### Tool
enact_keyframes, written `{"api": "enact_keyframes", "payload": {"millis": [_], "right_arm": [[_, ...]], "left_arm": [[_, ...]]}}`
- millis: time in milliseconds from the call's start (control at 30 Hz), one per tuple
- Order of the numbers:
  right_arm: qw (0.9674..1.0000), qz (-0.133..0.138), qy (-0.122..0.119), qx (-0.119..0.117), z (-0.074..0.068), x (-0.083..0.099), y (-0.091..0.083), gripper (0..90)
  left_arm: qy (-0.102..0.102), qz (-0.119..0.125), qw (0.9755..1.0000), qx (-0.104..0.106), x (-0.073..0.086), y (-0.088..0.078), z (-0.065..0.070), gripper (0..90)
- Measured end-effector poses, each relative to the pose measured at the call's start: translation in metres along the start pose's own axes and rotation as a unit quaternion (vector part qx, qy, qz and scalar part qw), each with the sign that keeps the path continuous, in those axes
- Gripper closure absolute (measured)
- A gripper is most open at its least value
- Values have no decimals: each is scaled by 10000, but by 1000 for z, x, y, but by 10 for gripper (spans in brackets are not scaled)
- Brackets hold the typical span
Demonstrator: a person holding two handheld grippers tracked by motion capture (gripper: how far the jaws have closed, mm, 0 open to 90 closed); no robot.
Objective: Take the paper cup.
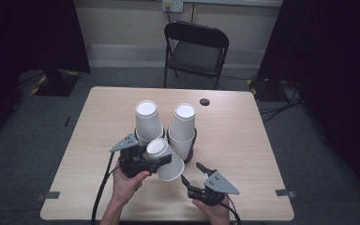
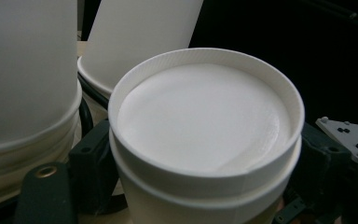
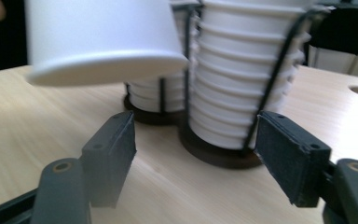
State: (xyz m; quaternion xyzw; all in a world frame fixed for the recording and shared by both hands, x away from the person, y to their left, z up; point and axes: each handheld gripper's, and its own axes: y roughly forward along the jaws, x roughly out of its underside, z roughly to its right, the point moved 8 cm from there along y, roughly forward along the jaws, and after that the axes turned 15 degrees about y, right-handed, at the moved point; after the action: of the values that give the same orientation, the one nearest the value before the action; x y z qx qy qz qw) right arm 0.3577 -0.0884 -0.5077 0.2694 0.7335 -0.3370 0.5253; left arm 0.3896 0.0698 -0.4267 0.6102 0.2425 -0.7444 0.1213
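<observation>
Two stacks of upside-down white paper cups stand in black wire holders at the table's middle, the left stack [image 1: 147, 119] [image 2: 23, 84] [image 3: 154, 93] beside the right stack [image 1: 183, 129] [image 2: 140, 32] [image 3: 233, 84]. My left gripper [image 1: 161, 161] [image 2: 205, 163] is shut on a single white cup [image 1: 166, 159] [image 2: 205, 116] [image 3: 102, 42], held bottom up and tilted just in front of the stacks, above the table. My right gripper [image 1: 192, 172] [image 3: 200, 154] stands open low over the table, nothing between its jaws, pointing at the base of the right stack.
The light wooden table [image 1: 243, 154] has a small dark hole [image 1: 205, 101] near its far edge. A black folding chair [image 1: 194, 49] stands behind it. Dark curtains hang at both sides. Bare tabletop lies left and right of the stacks.
</observation>
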Motion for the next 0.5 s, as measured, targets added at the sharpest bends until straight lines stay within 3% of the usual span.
{"api": "enact_keyframes", "payload": {"millis": [233, 300, 333, 500], "right_arm": [[9994, 98, -87, -306, -14, -6, 3, 296], [9991, 157, -89, -378, -18, -7, 4, 321], [9983, 282, -217, -471, -22, -10, 4, 355], [9970, 368, -357, -583, -27, -12, 5, 395]], "left_arm": [[-346, 100, 9993, 120, 6, -4, -2, 217], [-379, 146, 9992, -2, 7, -4, -3, 217], [-425, 173, 9989, -44, 8, -5, -3, 217], [-555, 237, 9982, 35, 10, -7, -2, 217]]}}
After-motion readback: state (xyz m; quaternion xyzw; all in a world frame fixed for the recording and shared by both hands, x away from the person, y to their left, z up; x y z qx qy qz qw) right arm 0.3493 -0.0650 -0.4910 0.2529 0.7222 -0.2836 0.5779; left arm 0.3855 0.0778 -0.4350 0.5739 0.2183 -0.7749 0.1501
